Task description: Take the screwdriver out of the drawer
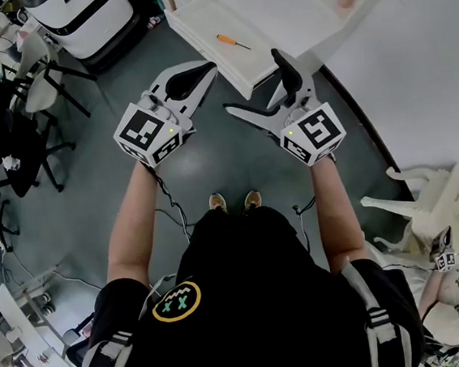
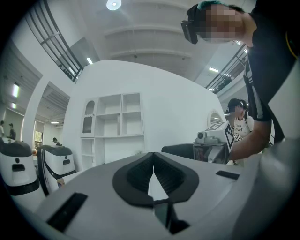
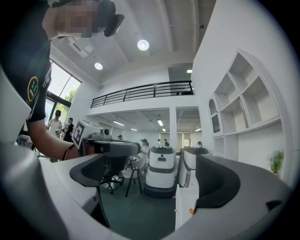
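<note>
Screwdriver [image 1: 233,42], orange handle, thin metal rod, on smooth white top [image 1: 277,11].
It lies at 12 o'clock past the right gripper [image 1: 253,80], jaws spread and empty; left gripper [image 1: 205,69] pinched closed.

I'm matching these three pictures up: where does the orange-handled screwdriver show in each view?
Head view: the screwdriver lies upper middle, on the white surface.
Left gripper view: not in it.
Right gripper view: only an orange speck low, right of centre, probably its handle; I cannot be sure.
Shared landmark: the white machines with dark bands.
</note>
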